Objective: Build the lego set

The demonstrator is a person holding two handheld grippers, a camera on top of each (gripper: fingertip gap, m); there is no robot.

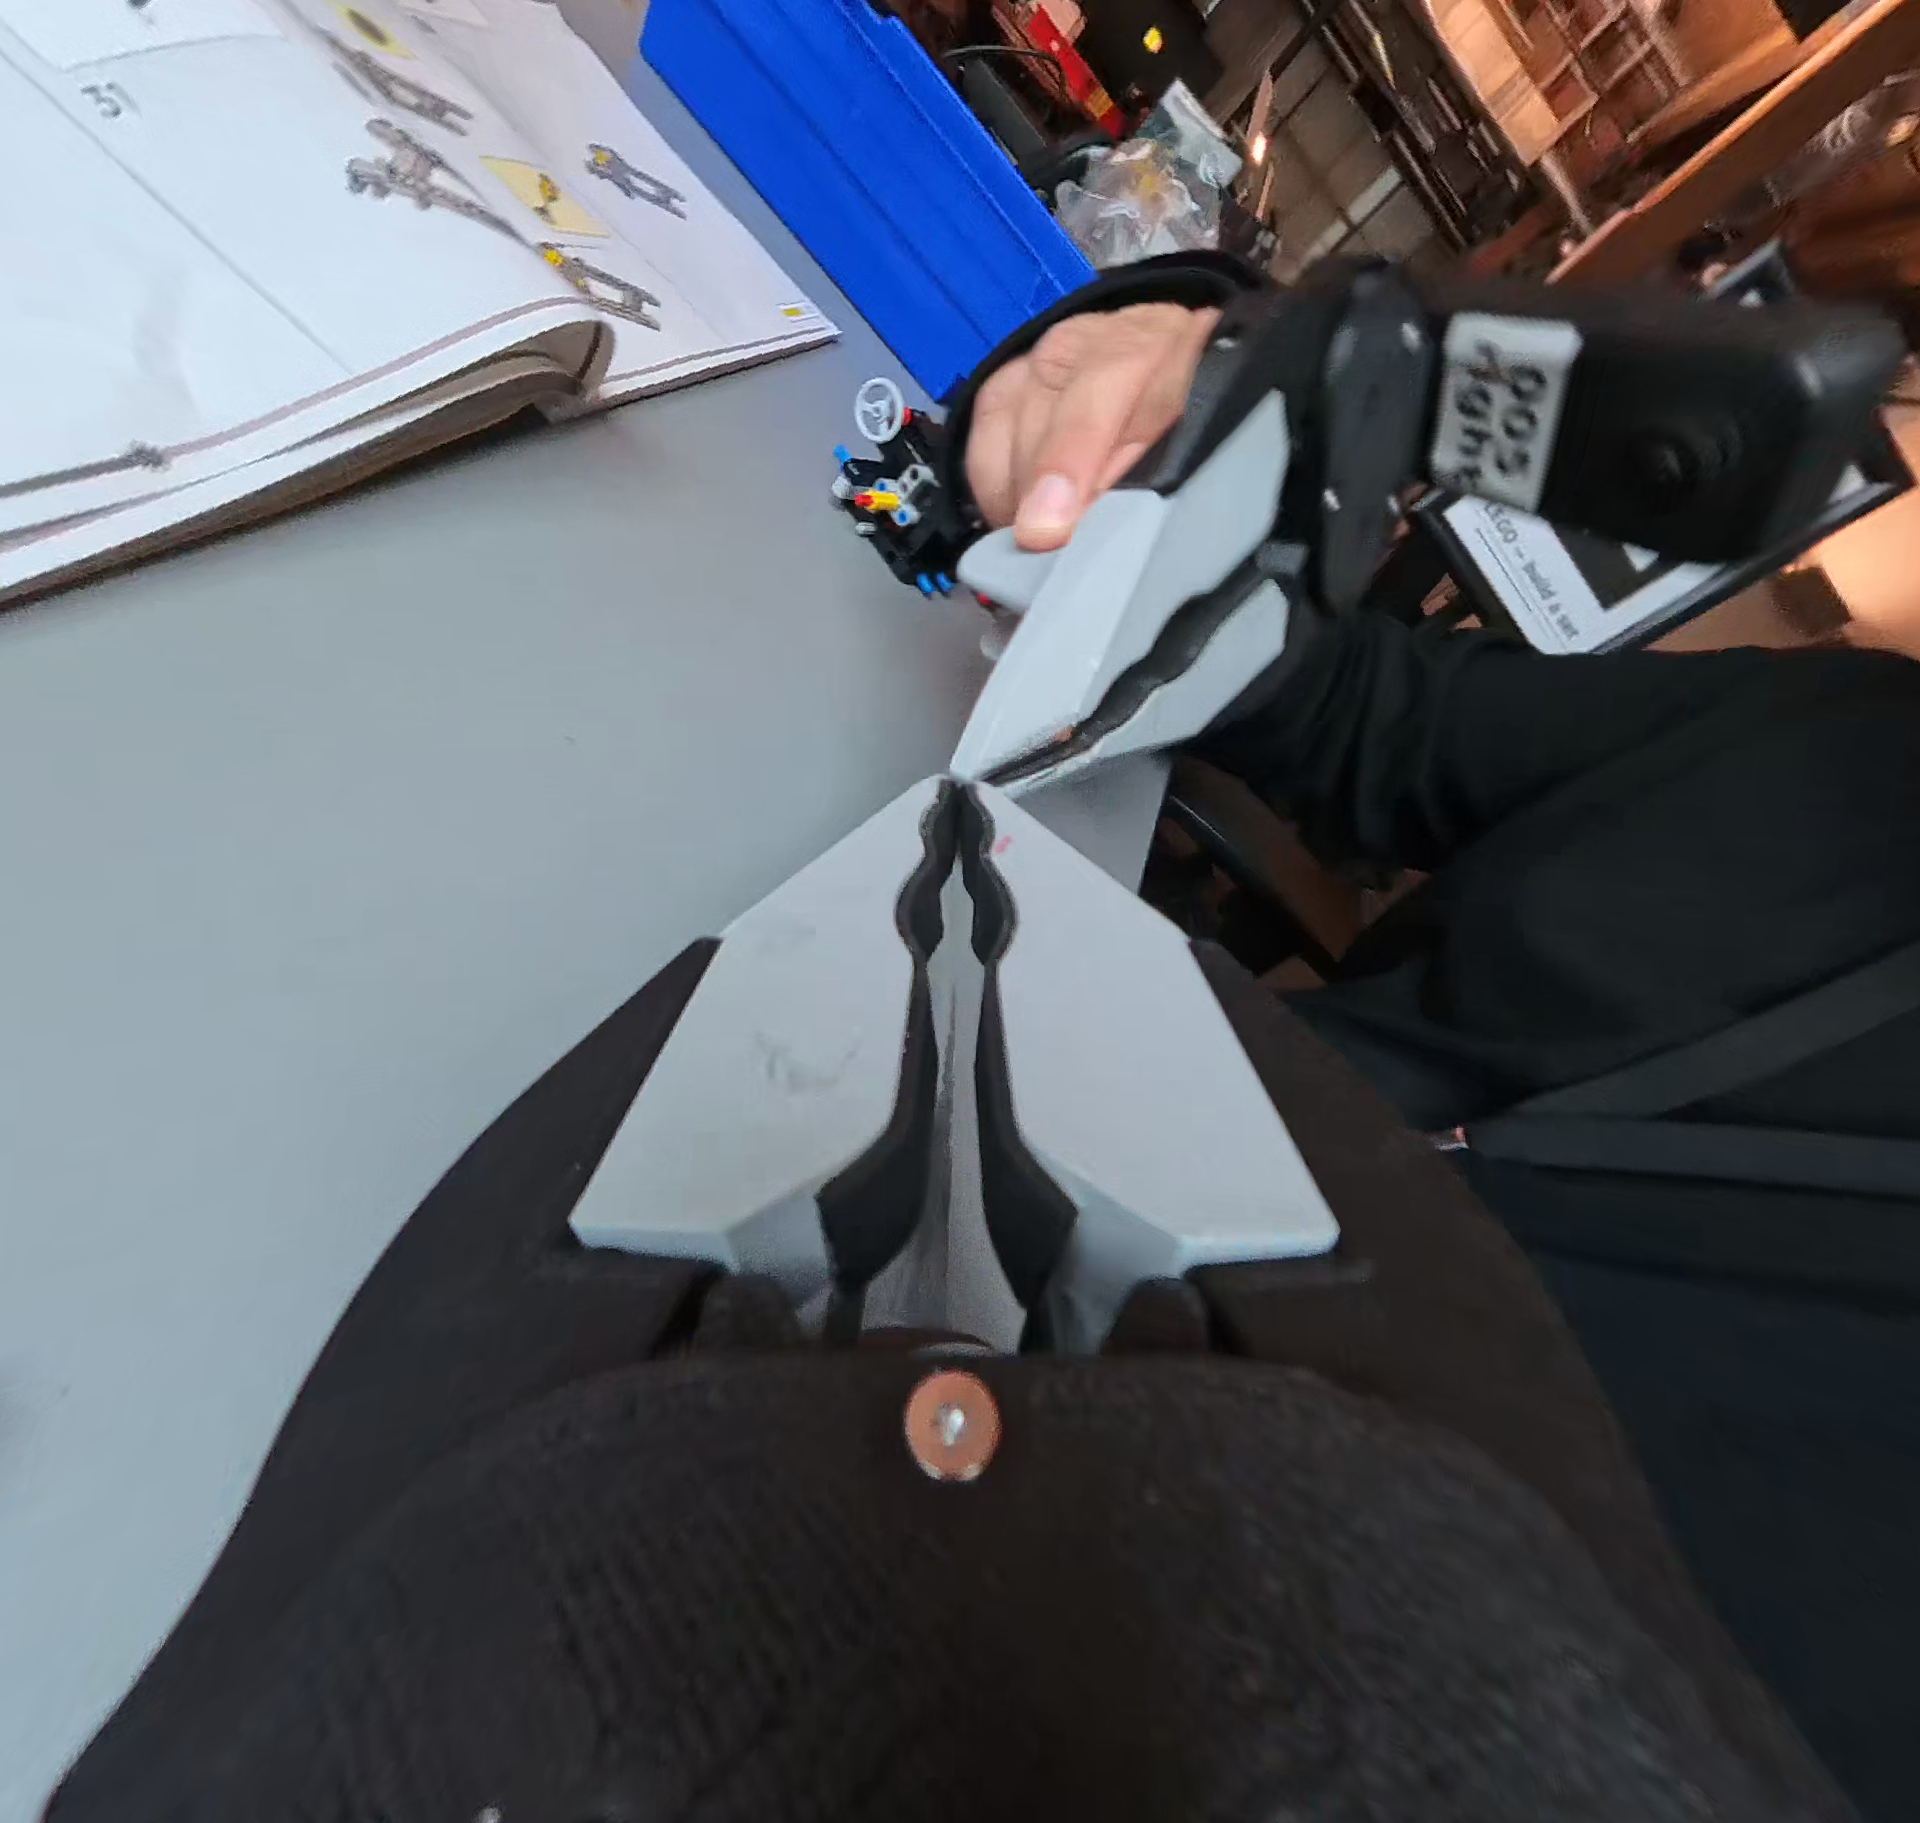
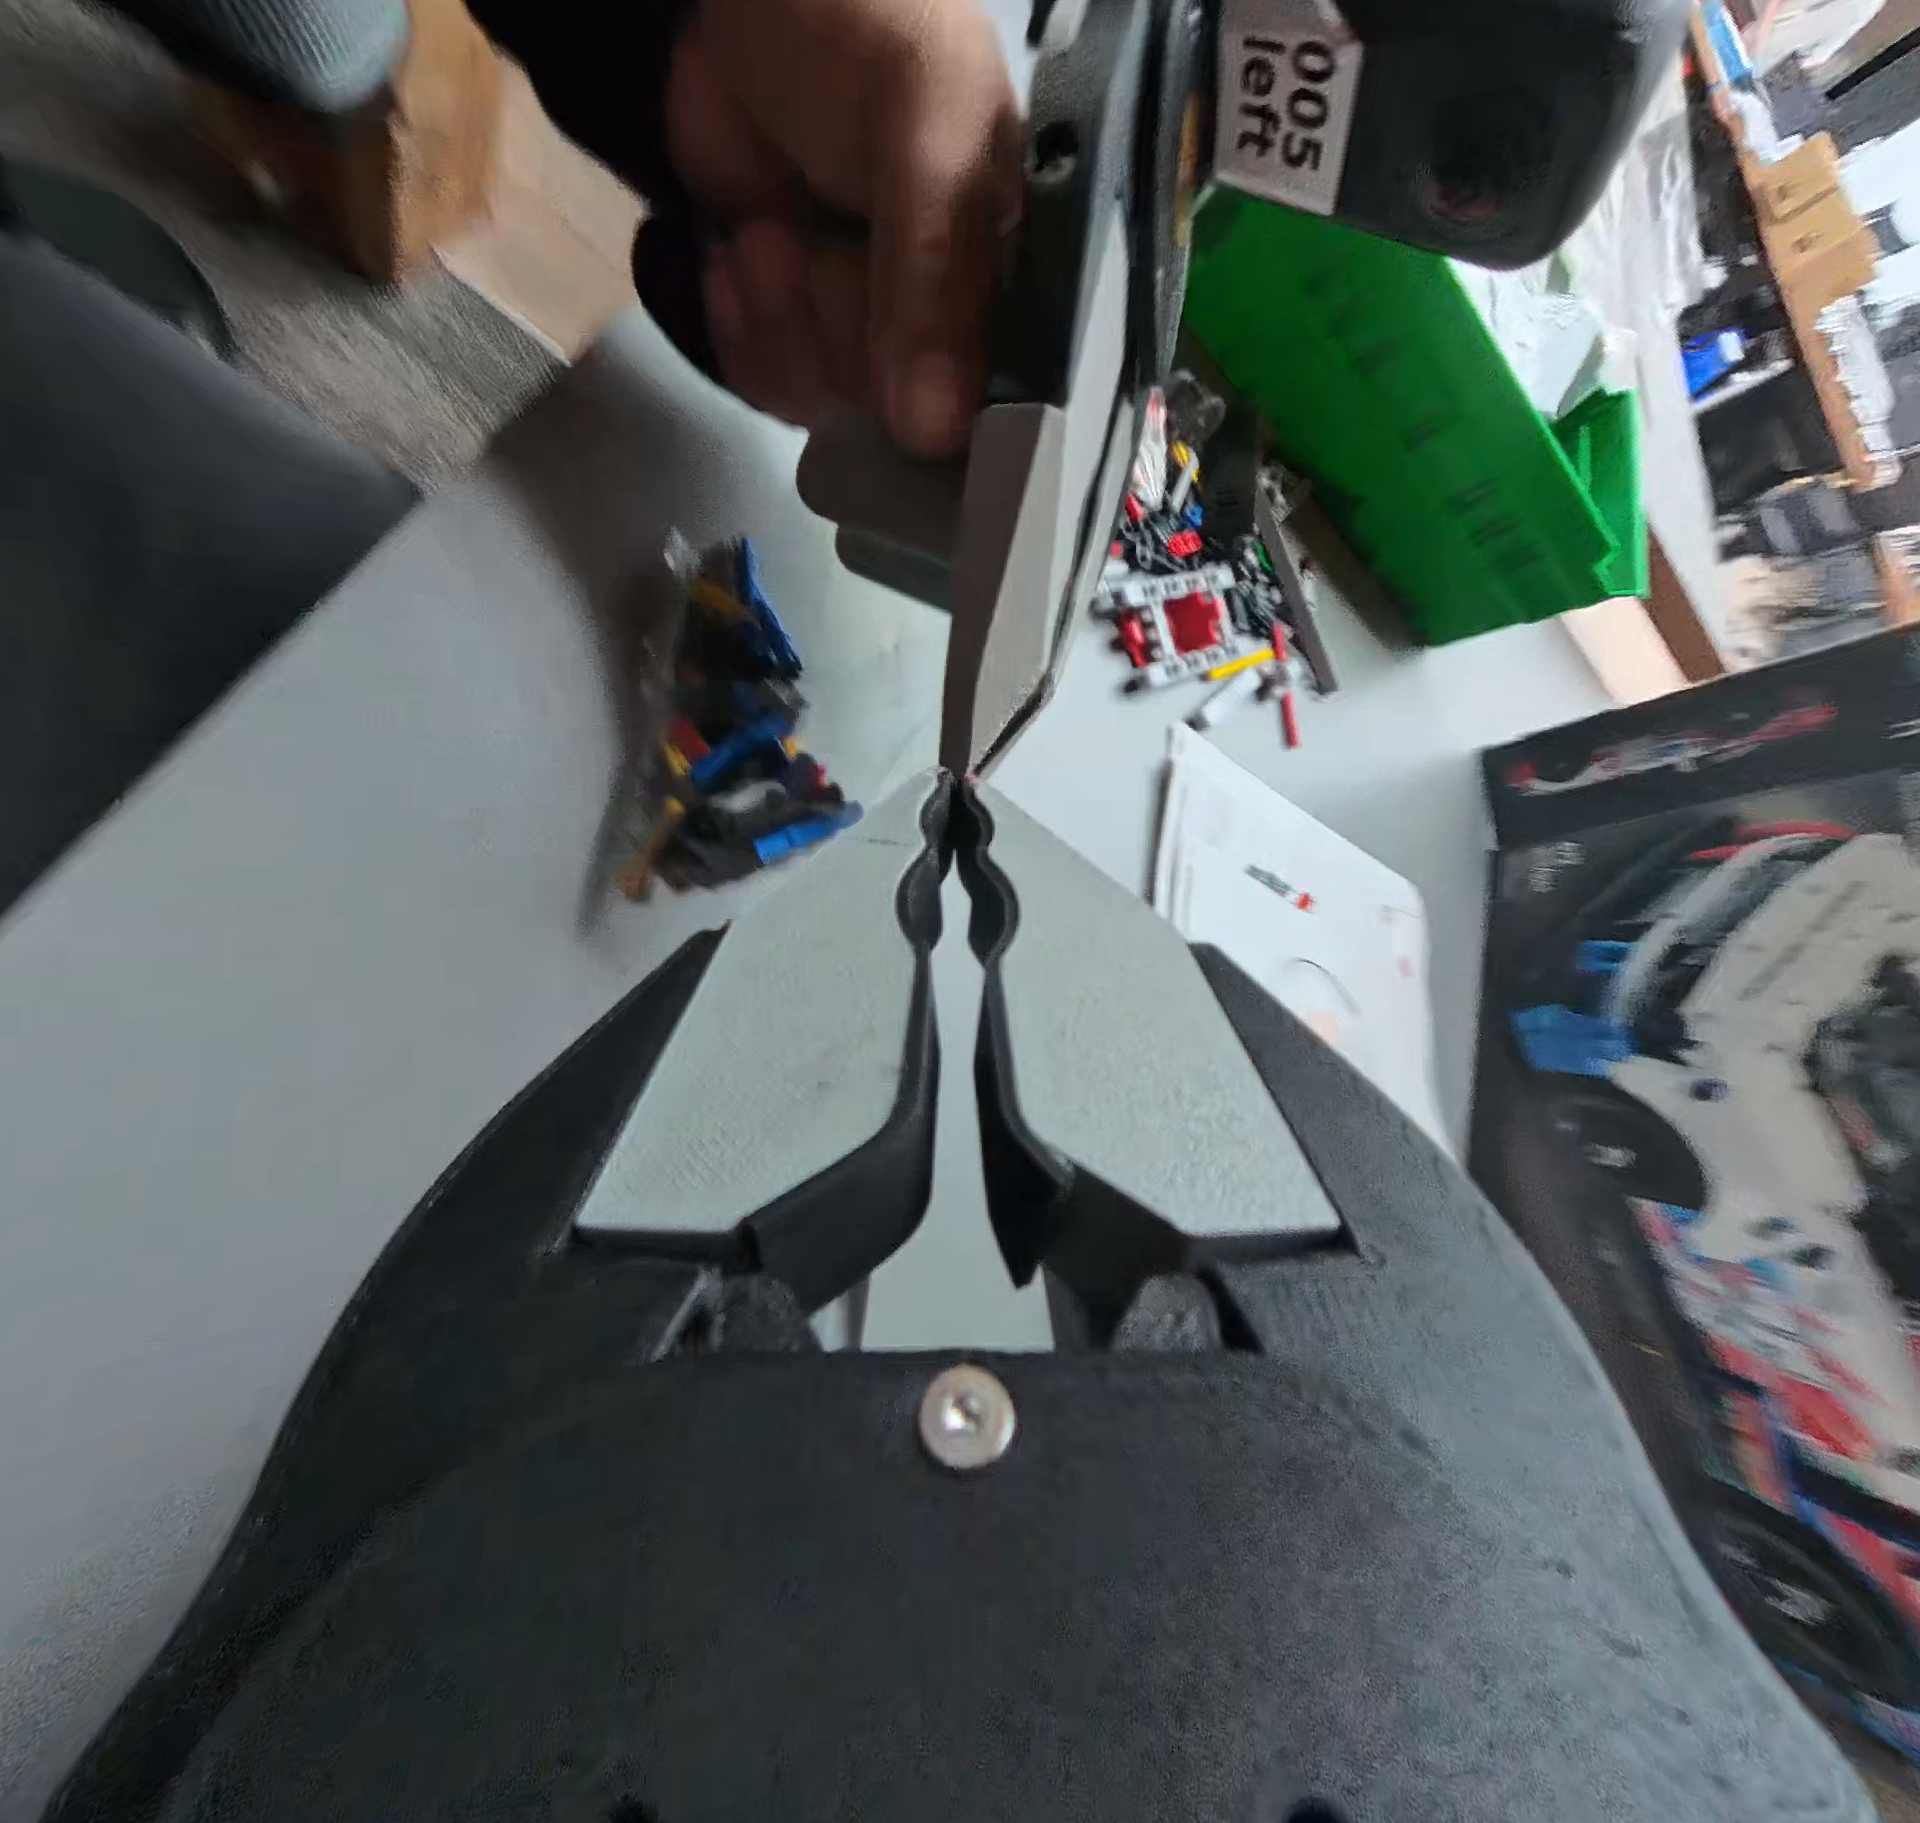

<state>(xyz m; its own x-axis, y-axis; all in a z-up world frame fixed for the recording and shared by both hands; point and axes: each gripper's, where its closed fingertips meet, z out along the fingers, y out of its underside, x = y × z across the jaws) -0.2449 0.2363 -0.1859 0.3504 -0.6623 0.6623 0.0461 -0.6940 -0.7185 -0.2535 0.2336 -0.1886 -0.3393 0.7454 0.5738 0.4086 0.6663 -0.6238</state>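
So both claws are pinched closed right now and meeting tip to tip just above the surface (image 1: 312,838). My left claw (image 1: 951,786) has its jaws together, and the right claw (image 2: 951,786) looks the same. There's a tiny reddish speck right where the tips meet, but I honestly can't tell if either one is holding a piece or just closed on nothing.

If it's a handoff, my guess is the trick is keeping one claw dead still and only letting go once the other clearly has it.

Count, working outward:
- one part-built model (image 1: 904,495) with a grey wheel, beyond the left claw's tip, behind the right claw
- one open instruction book (image 1: 312,246), further out, up-left
- one blue bin (image 1: 852,142) past that
- one bag of pieces (image 2: 727,724) just left of the right claw's tip
- one loose pile of pieces (image 2: 1205,589) ahead-right of it
- one green bin (image 2: 1434,443) beyond the pile
- one set box (image 2: 1714,1098) off to its right
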